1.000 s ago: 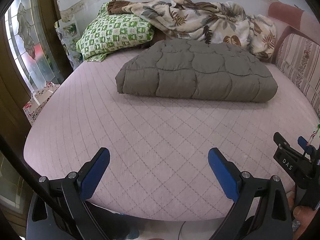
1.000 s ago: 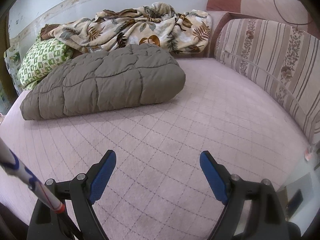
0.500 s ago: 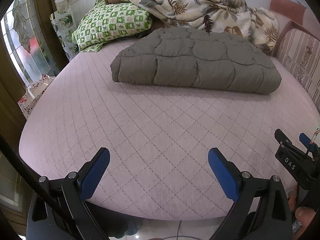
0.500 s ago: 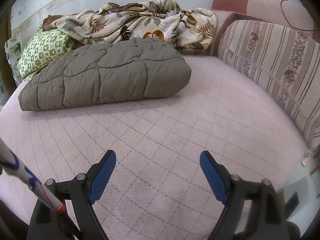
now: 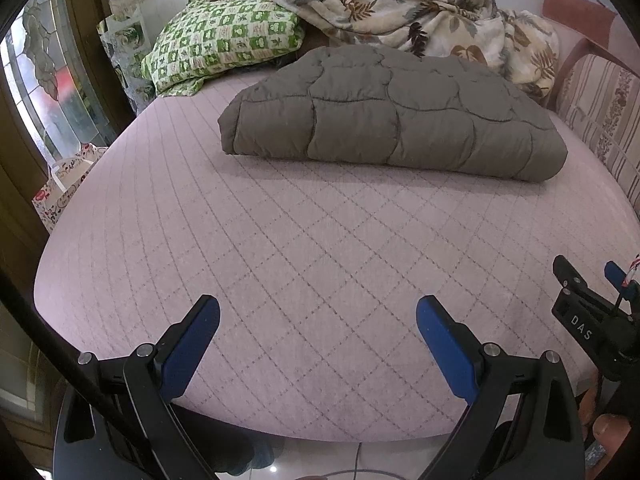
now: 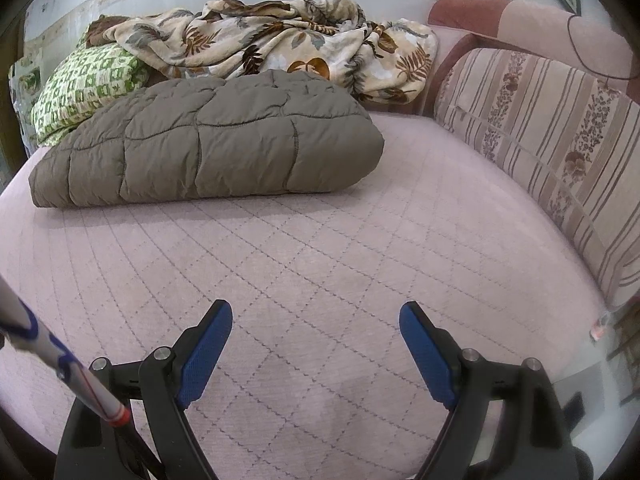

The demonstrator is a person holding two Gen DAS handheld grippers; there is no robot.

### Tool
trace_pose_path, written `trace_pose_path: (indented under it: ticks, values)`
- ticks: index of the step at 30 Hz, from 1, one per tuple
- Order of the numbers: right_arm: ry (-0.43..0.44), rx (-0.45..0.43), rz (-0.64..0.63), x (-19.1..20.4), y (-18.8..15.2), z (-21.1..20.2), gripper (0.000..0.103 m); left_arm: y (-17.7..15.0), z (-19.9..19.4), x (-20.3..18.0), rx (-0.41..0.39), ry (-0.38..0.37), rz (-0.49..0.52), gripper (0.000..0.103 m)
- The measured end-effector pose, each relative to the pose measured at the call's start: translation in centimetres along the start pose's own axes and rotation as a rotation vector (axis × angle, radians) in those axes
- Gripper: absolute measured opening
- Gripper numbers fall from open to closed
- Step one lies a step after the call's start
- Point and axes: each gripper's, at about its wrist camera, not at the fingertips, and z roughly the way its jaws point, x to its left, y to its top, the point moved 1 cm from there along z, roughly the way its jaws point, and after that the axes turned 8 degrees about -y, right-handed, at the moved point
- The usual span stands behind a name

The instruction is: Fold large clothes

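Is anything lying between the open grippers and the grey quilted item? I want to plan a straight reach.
Nothing visible: only bare pink bedcover lies between the left gripper, the right gripper and the grey quilted item.

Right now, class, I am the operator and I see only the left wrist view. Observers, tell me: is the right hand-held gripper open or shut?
Observer: The right hand-held gripper is open, with nothing between its blue pads, over the bare pink bedspread.
Operator: What lies along the bed's right side?
Observer: A striped cushion runs along that whole side, with a pink backrest behind it.
Operator: Does the folded grey quilt touch that cushion?
Observer: No. The grey quilt ends short of it, and bare bedspread shows between them.
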Motion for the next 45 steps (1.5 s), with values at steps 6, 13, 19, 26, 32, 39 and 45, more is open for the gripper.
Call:
trace_pose_path:
  ticks: [6,13,19,26,32,39,45]
  values:
    - [-0.024,0.002,-0.025,0.4,-0.1,0.0,0.089,0.2,-0.9,-0.1,-0.047,-0.004,-0.006,0.098]
    - [-0.023,0.009,-0.021,0.2,-0.2,0.0,0.089,0.2,-1.2,-0.7,-0.050,-0.012,0.005,0.098]
    - [-0.025,0.014,-0.018,0.0,-0.3,0.0,0.089,0.1,-2.3,-0.8,-0.102,-0.029,-0.005,0.098]
    - [-0.023,0.005,-0.013,-0.1,-0.3,-0.3,0.089,0.7,-5.5,0.1,-0.237,-0.045,-0.049,0.098]
    - [-0.022,-0.006,-0.007,-0.2,-0.2,-0.6,0.089,1.5,-8.7,1.0,-0.345,-0.033,-0.062,0.098]
    - [-0.020,-0.020,-0.003,-0.3,-0.3,-1.1,0.089,1.5,-9.1,0.2,-0.332,0.086,-0.005,0.098]
    - [-0.011,-0.045,-0.001,-0.3,-0.3,-1.9,0.089,0.4,-7.1,-1.0,-0.241,0.070,0.038,0.098]
